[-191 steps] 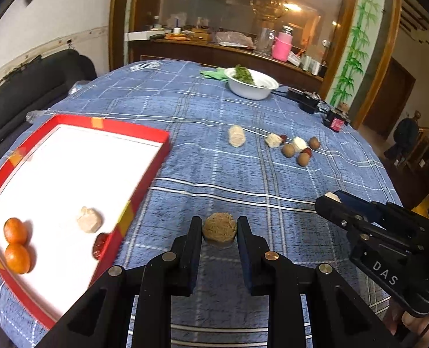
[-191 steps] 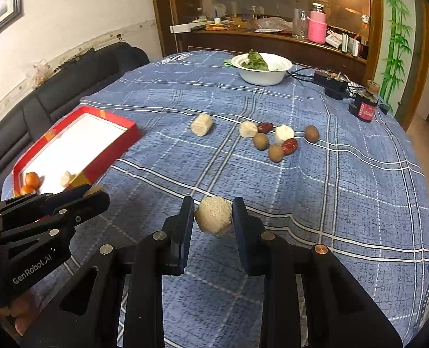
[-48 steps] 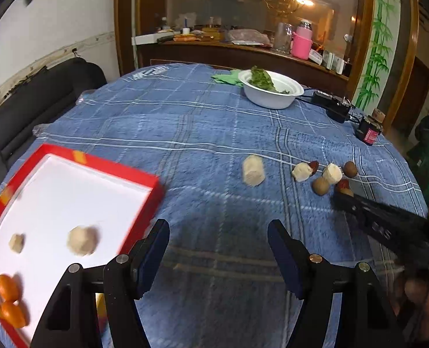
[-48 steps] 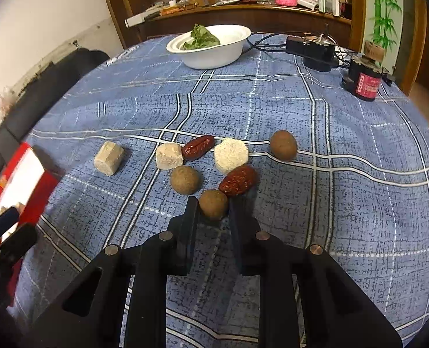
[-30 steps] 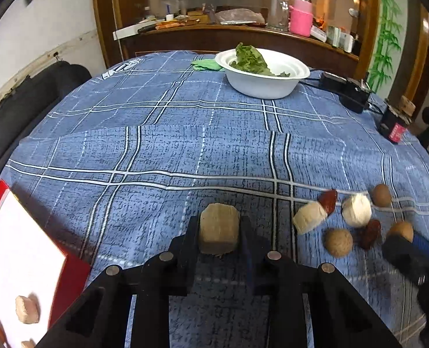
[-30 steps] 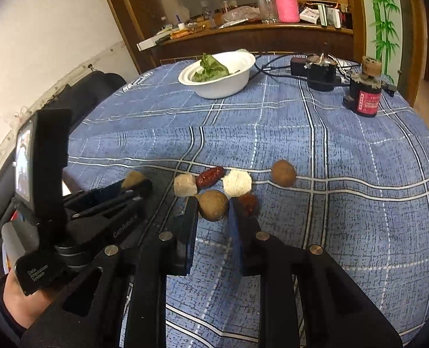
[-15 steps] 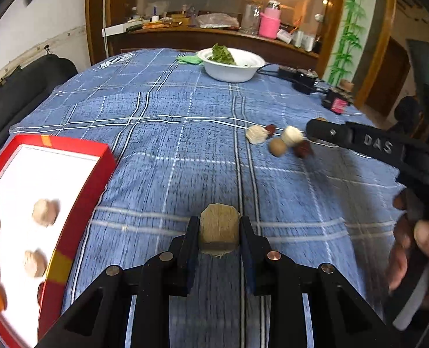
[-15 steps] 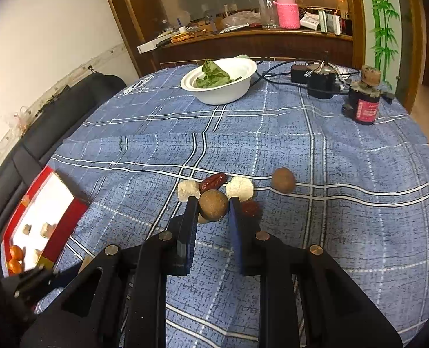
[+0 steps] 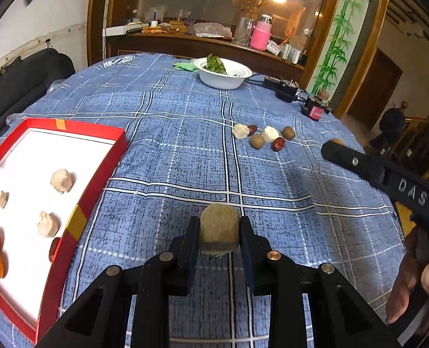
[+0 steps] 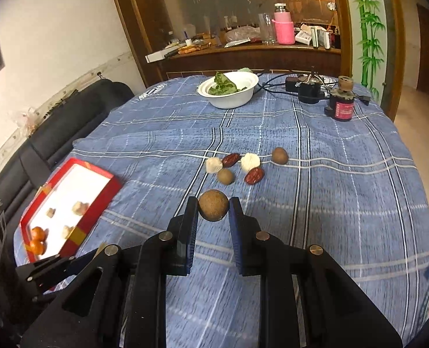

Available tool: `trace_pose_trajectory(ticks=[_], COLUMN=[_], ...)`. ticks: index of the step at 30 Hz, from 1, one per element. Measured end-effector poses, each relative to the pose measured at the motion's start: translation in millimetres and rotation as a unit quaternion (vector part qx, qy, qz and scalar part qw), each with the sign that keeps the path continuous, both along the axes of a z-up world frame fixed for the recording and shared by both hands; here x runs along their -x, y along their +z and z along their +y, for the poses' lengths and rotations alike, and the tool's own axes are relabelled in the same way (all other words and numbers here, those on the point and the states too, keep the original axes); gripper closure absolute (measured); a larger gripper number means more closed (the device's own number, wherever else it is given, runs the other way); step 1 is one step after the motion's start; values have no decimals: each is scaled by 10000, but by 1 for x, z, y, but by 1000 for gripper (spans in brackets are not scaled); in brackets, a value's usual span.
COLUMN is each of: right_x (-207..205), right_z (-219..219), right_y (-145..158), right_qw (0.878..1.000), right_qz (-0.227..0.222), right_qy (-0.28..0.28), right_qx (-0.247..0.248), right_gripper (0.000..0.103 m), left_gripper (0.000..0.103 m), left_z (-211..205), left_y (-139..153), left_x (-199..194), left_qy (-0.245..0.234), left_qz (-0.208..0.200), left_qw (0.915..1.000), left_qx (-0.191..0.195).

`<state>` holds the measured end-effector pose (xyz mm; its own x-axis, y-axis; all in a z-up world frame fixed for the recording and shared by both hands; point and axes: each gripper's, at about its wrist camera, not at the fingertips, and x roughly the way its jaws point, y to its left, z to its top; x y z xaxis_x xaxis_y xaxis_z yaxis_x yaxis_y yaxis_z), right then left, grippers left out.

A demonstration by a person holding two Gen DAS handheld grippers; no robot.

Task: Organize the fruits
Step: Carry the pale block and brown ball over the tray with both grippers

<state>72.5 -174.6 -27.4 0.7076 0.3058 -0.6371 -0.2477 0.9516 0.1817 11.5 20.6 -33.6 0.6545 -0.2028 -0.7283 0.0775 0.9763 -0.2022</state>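
Tray (image 9: 104,171) holds three pale chunks, two oranges; six fruits outside.

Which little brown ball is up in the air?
The brown ball pinched in the right gripper. The other two brown balls lie on the blue tablecloth.

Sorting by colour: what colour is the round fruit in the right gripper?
Brown, a dull tan-brown; the round fruit shows best in the right wrist view.

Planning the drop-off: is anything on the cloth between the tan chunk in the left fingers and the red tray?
Nothing visible. The tan chunk, held in the left gripper, has only bare blue tablecloth between it and the red tray; the tray's raised wall must be cleared.
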Motion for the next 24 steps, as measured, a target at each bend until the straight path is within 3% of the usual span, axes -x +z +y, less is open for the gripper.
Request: trace_pose_trajectory(ticks=[12, 17, 24], right_x=[53, 56, 50], right_z=[-2, 1, 2], right_y=[-10, -20, -27], right_qw=[9984, 9989, 9994], right_qz=[-263, -438, -333], right_qy=[90, 3, 21], right_qx=[-499, -173, -37], right_gripper=[83, 83, 83], left_gripper=[77, 77, 77], left_z=[24, 23, 19], left_y=[15, 11, 2], left_x=[39, 36, 35], left_qy=[333, 362, 313], left_qz=[-423, -458, -390], left_qw=[9984, 9979, 9983], left_qx=[-154, -263, -307])
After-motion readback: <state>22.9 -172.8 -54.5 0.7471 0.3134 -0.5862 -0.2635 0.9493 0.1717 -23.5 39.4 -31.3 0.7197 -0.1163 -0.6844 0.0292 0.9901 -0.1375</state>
